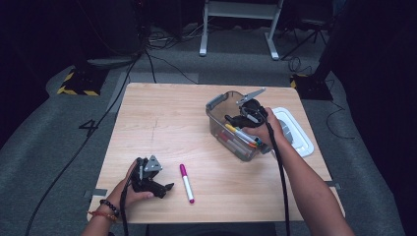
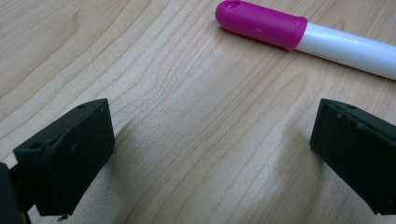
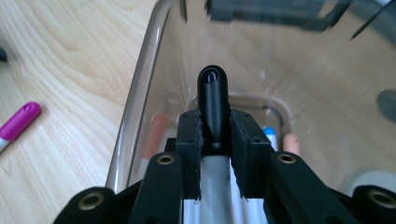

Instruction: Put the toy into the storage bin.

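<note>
A clear plastic bin (image 1: 216,120) with grey latches stands at the table's right half and holds several markers (image 1: 243,136). My right gripper (image 1: 236,119) reaches into it, shut on a black-capped marker (image 3: 213,100) with a white barrel, held over the bin's inside (image 3: 327,93). A pink-capped white marker (image 1: 186,183) lies on the wood near the front. My left gripper (image 1: 167,188) rests on the table just left of it, jaws open and empty, and the pink-capped marker (image 2: 299,35) lies beyond the fingertips (image 2: 74,149).
The bin's white lid (image 1: 295,130) lies flat to the right of the bin, near the table's right edge. The wooden table (image 1: 162,123) is bare at its left and far side. Cables and stands sit on the floor beyond.
</note>
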`<move>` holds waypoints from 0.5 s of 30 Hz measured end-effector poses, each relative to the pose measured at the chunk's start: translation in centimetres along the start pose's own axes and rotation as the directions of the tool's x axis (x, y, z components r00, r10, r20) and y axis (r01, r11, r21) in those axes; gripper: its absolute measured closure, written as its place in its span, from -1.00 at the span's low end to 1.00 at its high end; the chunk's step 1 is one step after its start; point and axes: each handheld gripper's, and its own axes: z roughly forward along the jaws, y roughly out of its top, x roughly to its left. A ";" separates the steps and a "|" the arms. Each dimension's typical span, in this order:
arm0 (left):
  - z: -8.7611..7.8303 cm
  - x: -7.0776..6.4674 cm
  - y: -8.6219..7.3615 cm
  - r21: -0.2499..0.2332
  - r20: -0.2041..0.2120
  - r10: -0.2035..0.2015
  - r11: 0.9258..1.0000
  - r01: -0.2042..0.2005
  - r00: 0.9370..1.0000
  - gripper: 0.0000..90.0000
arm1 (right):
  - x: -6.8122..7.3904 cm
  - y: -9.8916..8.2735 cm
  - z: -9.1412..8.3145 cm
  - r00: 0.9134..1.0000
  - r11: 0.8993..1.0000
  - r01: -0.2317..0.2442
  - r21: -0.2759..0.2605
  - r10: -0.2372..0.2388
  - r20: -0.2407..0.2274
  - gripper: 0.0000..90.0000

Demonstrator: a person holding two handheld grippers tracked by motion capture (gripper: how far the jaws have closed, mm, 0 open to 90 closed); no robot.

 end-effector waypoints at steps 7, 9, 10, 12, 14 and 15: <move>0.0 0.0 0.0 0.000 0.000 0.000 1.000 0.000 1.000 -1.00 | 0.3 -0.1 1.1 1.000 0.997 -0.005 0.080 0.005 -0.004 0.65; 0.0 0.0 0.0 0.000 0.000 0.000 1.000 0.000 1.000 -1.00 | 0.3 0.0 1.2 1.000 0.996 0.000 0.093 0.001 -0.010 0.65; 0.0 0.0 0.0 0.000 0.000 0.000 1.000 0.000 1.000 -1.00 | 0.4 0.0 1.3 1.000 0.994 -0.004 0.111 0.006 -0.015 0.65; 0.0 0.0 0.0 0.000 0.000 0.000 1.000 0.000 1.000 -1.00 | 0.5 0.1 1.6 1.000 0.990 0.005 0.141 -0.001 -0.027 0.65; 0.0 0.0 0.0 0.000 0.000 0.000 1.000 0.000 1.000 -1.00 | 0.6 0.3 1.9 1.000 0.986 0.005 0.165 -0.003 -0.013 0.63; 0.0 0.0 0.0 0.000 0.000 0.000 1.000 0.000 1.000 -1.00 | 0.6 0.3 2.0 1.000 0.986 0.006 0.166 -0.003 -0.017 0.57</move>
